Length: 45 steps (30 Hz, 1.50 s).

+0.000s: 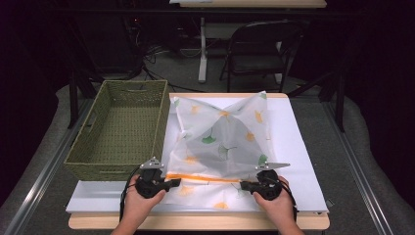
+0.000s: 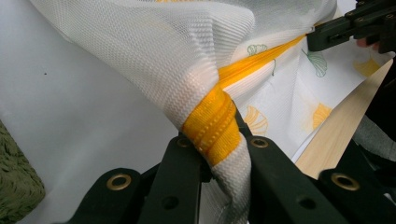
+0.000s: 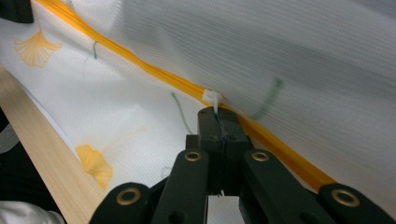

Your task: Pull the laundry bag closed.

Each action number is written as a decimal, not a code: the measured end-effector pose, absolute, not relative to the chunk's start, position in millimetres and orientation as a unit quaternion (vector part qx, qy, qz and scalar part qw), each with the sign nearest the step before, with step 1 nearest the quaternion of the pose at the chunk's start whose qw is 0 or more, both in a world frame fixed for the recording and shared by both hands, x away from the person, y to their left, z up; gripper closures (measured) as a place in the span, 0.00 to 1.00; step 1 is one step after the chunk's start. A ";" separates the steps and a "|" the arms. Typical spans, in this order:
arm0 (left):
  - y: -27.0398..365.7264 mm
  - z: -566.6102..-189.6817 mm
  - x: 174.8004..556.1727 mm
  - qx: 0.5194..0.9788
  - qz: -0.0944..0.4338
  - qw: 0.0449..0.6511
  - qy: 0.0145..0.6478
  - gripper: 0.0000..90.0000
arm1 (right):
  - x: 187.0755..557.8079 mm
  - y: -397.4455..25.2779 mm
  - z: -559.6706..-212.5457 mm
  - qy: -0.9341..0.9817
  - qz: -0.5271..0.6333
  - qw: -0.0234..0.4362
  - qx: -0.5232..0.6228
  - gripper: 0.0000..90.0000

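A white mesh bag (image 1: 220,132) printed with yellow and green leaves lies crumpled on the white mat (image 1: 293,147). An orange zipper (image 1: 200,177) runs across its near side between my two grippers. My left gripper (image 1: 173,183) is shut on the zipper's left end, with bunched mesh and orange tape (image 2: 212,128) pinched in its jaws (image 2: 215,140). My right gripper (image 1: 243,185) is shut on the small white zipper pull (image 3: 213,99), its tips (image 3: 217,116) against the orange zipper (image 3: 140,65). The right gripper (image 2: 327,35) also appears far off in the left gripper view.
A green woven basket (image 1: 159,122) stands empty at the table's left, beside the bag. The wooden table edge (image 1: 195,223) runs just below my hands. A dark folding chair (image 1: 259,49) stands beyond the table's far side.
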<state>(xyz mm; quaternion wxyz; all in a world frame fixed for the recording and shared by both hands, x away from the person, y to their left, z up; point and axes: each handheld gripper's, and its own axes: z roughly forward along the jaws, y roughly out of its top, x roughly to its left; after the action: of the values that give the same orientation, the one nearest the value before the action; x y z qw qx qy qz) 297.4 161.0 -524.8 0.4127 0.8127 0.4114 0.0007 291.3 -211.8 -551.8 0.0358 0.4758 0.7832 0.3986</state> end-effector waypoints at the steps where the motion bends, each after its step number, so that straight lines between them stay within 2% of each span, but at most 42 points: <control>1: 161.5 -525.4 297.7 0.814 0.001 0.413 0.410 0.98 | 290.0 -216.1 -552.0 0.780 0.399 0.037 0.480 1.00; 5: 161.9 -525.6 298.0 0.814 0.000 0.412 0.410 0.98 | 286.5 -230.9 -552.6 0.771 0.396 0.046 0.497 1.00; 11: 162.6 -527.1 298.9 0.815 -0.001 0.410 0.409 0.98 | 286.5 -230.9 -552.6 0.771 0.396 0.046 0.497 1.00; 12: 163.1 -527.5 299.0 0.817 -0.003 0.408 0.408 0.98 | 275.5 -260.9 -552.8 0.752 0.387 0.067 0.530 1.00; 13: 163.1 -527.7 299.0 0.817 -0.003 0.408 0.407 0.98 | 271.3 -273.7 -552.9 0.746 0.383 0.076 0.540 1.00; 18: 163.6 -529.6 298.4 0.817 -0.006 0.408 0.408 0.98 | 262.1 -297.7 -553.6 0.726 0.380 0.092 0.566 1.00; 21: 162.7 -529.5 298.0 0.819 -0.008 0.407 0.405 0.98 | 257.3 -310.0 -554.6 0.713 0.386 0.084 0.579 1.00; 27: 163.2 -530.2 296.5 0.817 0.001 0.406 0.410 0.98 | 256.7 -310.0 -554.5 0.715 0.389 0.089 0.573 1.00; 32: 171.6 -528.2 293.3 0.812 0.000 0.409 0.416 0.93 | 255.4 -311.0 -551.7 0.712 0.396 0.087 0.573 1.00; 45: 177.3 -541.0 288.9 0.818 -0.006 0.381 0.430 0.90 | 256.2 -309.2 -554.7 0.717 0.389 0.089 0.571 1.00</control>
<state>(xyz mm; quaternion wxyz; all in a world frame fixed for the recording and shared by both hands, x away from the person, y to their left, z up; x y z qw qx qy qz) 288.9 177.3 -541.0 0.3811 0.8183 0.4303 -0.0062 256.2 -309.2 -554.7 0.0886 0.5708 0.7174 0.3893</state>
